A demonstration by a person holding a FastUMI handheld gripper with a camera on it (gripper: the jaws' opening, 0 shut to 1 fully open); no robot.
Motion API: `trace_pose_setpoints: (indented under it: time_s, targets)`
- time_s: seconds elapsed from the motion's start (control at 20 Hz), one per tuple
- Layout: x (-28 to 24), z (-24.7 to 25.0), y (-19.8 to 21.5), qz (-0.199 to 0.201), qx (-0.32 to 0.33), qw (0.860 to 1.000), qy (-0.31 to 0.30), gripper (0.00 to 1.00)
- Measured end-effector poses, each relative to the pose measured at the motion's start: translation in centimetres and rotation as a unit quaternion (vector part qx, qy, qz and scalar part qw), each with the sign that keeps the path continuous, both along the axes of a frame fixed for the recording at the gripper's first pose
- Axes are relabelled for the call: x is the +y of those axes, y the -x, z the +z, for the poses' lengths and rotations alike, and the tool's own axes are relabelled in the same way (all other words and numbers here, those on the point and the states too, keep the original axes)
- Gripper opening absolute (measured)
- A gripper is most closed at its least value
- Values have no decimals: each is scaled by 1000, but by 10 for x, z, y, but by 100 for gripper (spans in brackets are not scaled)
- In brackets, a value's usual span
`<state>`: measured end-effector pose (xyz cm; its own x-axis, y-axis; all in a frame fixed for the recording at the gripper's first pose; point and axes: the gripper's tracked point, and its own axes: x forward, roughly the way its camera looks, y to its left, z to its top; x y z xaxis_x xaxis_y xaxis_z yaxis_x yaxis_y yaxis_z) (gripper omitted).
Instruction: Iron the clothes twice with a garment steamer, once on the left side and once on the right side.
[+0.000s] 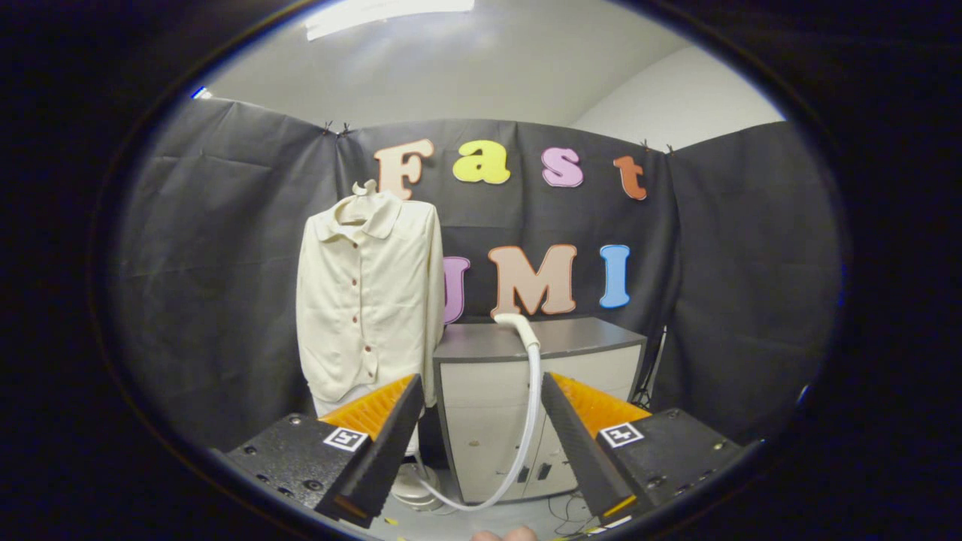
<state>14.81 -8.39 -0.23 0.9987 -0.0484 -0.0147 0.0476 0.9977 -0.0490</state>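
The gripper [481, 391] is nearest, its two fingers spread wide apart with nothing held between them. Fingertips of a person [503, 535] show just below the fingers.

Ahead, in the gap between the fingers, a white hose [530, 421] hangs down the front of a grey cabinet [488, 406] and curves across the floor to a round base [413, 492] standing behind the left finger. The hose's upper end joins the steamer head [515, 323], which rests on the cabinet's top, beyond the fingers and slightly right of centre. The cabinet has a dark top and two pale doors.

The cream shirt [368, 300] hangs on a hanger beyond the left finger, buttoned, collar up, its right edge just beside the cabinet's left edge. Its hem falls behind the left fingertip.

Black cloth walls close the booth behind and to both sides. Open room lies between the fingers and the cabinet front; cables trail on the floor near the right finger.
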Motion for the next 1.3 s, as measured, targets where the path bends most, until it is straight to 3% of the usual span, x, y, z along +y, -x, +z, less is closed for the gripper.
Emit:
trace_pose_setpoints:
  time_s: [0.45,0.9,1.3]
  targets:
    - [-33,-16,-123,1,41,999,28,98]
    - [-77,-38,-241,49,60,996,36,98]
    - [-104,-66,-345,52,77,994,53,92]
